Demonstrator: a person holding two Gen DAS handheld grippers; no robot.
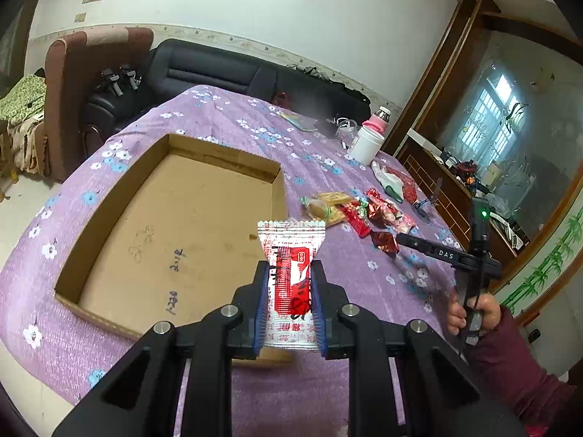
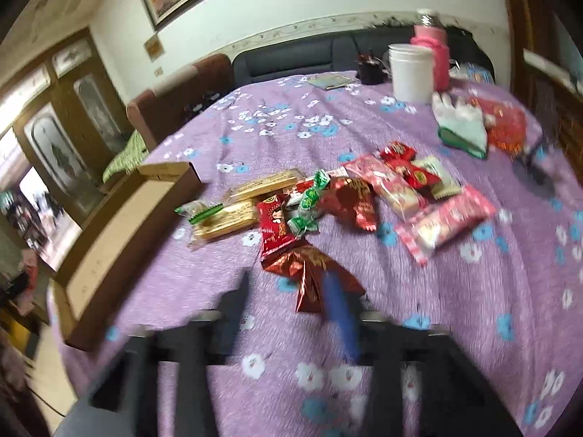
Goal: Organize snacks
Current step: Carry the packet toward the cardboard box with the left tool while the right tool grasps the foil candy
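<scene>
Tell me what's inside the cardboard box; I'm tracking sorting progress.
The cardboard box shows only a bare floor with pen marks. Its near right corner is hidden behind the hand-held gripper and its snack packet.

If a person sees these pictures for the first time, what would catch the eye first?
Probably the red and white snack packet, clamped upright in the left gripper just in front of the open cardboard box. Next, the pile of bright wrapped snacks on the purple flowered tablecloth, just beyond the open right gripper.
</scene>
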